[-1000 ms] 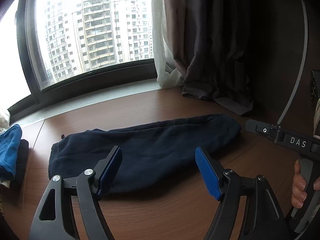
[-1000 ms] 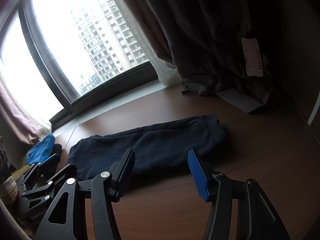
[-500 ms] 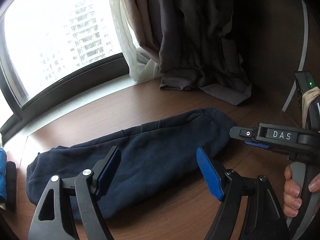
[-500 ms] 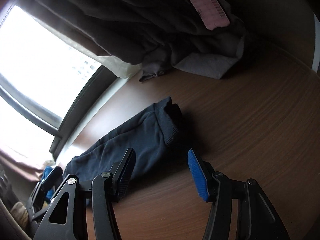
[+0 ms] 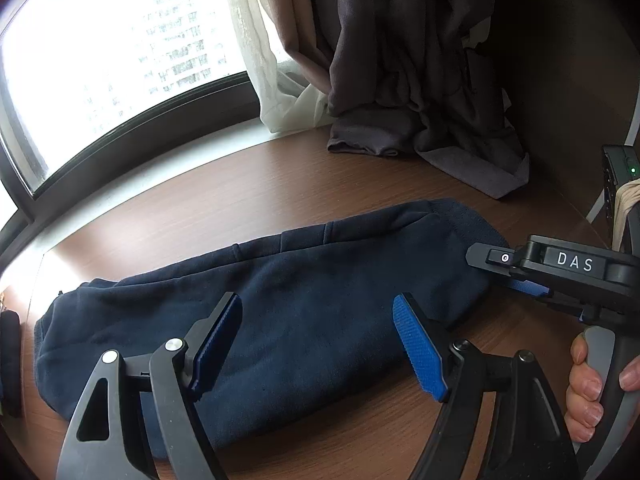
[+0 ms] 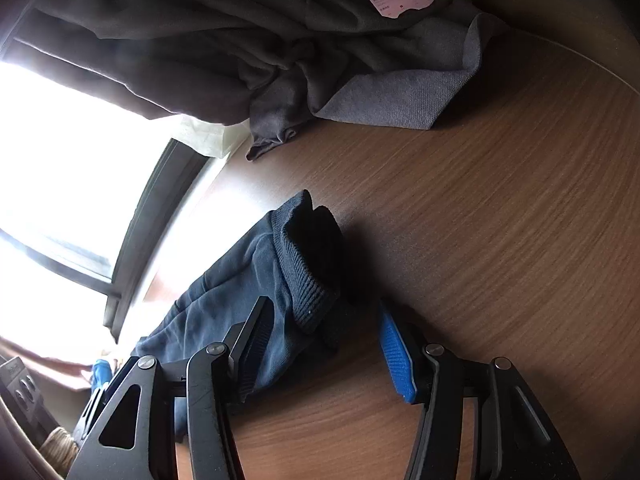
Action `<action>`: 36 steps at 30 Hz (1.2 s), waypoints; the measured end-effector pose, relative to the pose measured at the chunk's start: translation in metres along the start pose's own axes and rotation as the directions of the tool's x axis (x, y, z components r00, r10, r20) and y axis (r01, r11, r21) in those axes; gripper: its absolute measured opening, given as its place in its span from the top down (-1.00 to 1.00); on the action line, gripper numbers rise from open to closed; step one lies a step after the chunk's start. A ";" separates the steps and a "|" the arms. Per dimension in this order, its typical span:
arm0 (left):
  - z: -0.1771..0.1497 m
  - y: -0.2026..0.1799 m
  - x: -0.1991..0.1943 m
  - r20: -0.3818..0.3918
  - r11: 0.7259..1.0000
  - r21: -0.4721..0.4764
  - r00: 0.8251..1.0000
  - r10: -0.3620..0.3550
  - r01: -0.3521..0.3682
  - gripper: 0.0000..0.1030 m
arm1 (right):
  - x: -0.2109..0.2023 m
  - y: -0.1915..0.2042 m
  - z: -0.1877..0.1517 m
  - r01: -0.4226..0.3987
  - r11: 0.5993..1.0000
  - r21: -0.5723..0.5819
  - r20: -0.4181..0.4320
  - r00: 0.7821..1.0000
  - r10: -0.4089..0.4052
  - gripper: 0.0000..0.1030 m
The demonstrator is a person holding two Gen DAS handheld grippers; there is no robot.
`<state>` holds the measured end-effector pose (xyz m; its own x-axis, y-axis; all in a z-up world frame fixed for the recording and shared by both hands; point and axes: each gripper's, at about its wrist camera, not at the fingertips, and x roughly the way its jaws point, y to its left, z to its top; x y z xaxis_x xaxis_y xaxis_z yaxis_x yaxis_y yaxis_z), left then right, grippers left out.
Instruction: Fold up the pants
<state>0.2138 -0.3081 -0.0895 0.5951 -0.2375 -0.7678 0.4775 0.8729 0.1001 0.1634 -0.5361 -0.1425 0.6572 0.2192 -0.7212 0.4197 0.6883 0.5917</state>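
We see the navy pants (image 5: 304,320) lying lengthwise across the wooden worktop (image 5: 256,184), already doubled leg on leg, with the waist end at the left and the ribbed cuffs (image 6: 308,260) at the right. The left gripper (image 5: 318,340) hangs over the middle of the pants with its blue pads set wide apart and nothing between them; the cloth lies below and beyond them. The right gripper (image 6: 320,340) is at the cuff end, its jaws open at a moderate width, one pad over the cloth just beside the cuffs and the blue pad over bare wood; we cannot tell whether either pad touches the fabric. From the left wrist view the right gripper's black body, marked DAS, reaches in from the right with a hand (image 5: 588,392) on its handle. At the far side a dark curtain (image 5: 404,64) pools on the worktop by the bright window (image 5: 116,64), with a sheer white curtain (image 5: 272,92) beside it.
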 end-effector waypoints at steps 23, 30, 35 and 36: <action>0.003 0.028 0.018 -0.045 0.996 -0.086 0.999 0.021 -0.024 -0.51 | 0.001 0.015 0.008 0.016 0.997 -0.073 0.028 1.000 -0.014 0.55; 0.005 0.046 0.003 -0.031 0.989 -0.141 0.999 0.032 -0.036 -0.51 | -0.025 0.048 0.010 0.016 0.983 -0.181 0.097 0.995 0.002 0.57; 0.008 0.069 -0.017 -0.028 0.979 -0.192 0.998 0.060 -0.064 -0.51 | -0.046 0.083 0.007 0.006 0.962 -0.274 0.145 0.989 0.035 0.58; 0.008 0.075 -0.023 -0.023 0.977 -0.201 0.998 0.065 -0.068 -0.51 | -0.050 0.091 0.006 0.006 0.956 -0.293 0.152 0.988 0.041 0.58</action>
<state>0.2407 -0.2409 -0.0592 0.6095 -0.1706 -0.7743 0.2959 0.9549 0.0226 0.1726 -0.4889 -0.0508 0.7611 0.1395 -0.6335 0.2214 0.8621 0.4558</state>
